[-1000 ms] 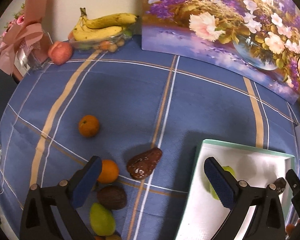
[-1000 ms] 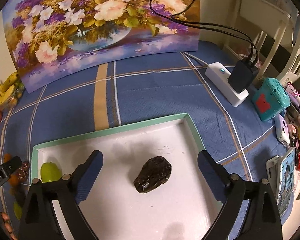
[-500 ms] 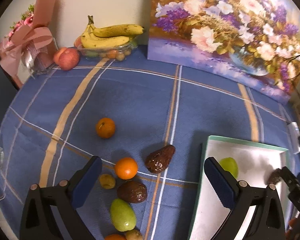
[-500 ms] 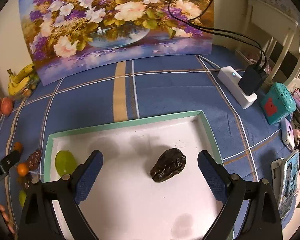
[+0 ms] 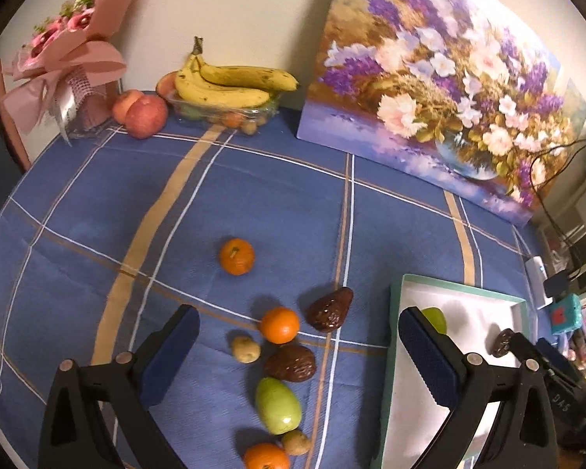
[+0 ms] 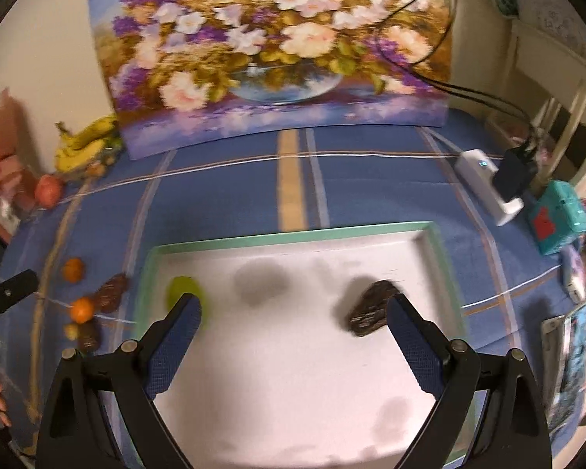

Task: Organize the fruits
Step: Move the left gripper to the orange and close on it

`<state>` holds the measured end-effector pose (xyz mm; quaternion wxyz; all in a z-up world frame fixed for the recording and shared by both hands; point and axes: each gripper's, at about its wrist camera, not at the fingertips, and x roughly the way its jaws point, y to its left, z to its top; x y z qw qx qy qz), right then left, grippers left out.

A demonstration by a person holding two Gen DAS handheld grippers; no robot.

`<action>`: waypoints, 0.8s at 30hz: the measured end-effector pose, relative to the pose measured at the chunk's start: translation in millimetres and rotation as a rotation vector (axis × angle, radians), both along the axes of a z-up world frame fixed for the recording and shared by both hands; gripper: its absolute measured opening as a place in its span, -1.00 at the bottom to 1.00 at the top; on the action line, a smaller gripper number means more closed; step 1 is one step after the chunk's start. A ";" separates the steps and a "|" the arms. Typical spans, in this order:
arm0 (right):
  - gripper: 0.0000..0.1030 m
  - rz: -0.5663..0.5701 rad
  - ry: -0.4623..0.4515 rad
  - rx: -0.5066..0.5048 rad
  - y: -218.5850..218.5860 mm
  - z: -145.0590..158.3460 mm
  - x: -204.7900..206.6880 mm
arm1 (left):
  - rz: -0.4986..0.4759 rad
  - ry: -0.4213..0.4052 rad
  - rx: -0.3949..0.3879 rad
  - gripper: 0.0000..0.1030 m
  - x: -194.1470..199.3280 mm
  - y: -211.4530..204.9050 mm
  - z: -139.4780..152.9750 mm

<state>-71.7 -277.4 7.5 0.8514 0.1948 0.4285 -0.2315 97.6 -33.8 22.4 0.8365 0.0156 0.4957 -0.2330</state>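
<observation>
Both my grippers, left [image 5: 295,346] and right [image 6: 293,326], gape empty; oranges [image 5: 279,324] lie between left fingers, tray [image 6: 289,236] under right.

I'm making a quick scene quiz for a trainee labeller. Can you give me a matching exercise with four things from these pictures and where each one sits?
Things:
1. bananas
2. dark wrinkled fruit
3. lone orange
4. white power strip

Places:
A. inside the white tray, right part
B. on the blue cloth, apart from the fruit cluster and farther back
C. on a clear container by the wall, left of the flower painting
D. on the cloth right of the tray, with a black plug in it

Pairs: 1-C, 2-A, 3-B, 4-D
</observation>
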 end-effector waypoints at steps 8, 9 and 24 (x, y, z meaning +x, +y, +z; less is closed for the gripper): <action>0.86 0.132 -0.041 0.015 44.8 8.7 26.3 | 0.075 0.060 -0.088 1.00 20.8 53.7 2.9; 0.86 0.148 -0.045 0.024 50.6 9.2 30.1 | 0.081 0.061 -0.091 1.00 23.2 59.0 2.9; 0.65 0.176 -0.066 0.161 95.7 2.0 83.6 | 0.167 0.082 -0.096 0.97 70.6 110.7 1.0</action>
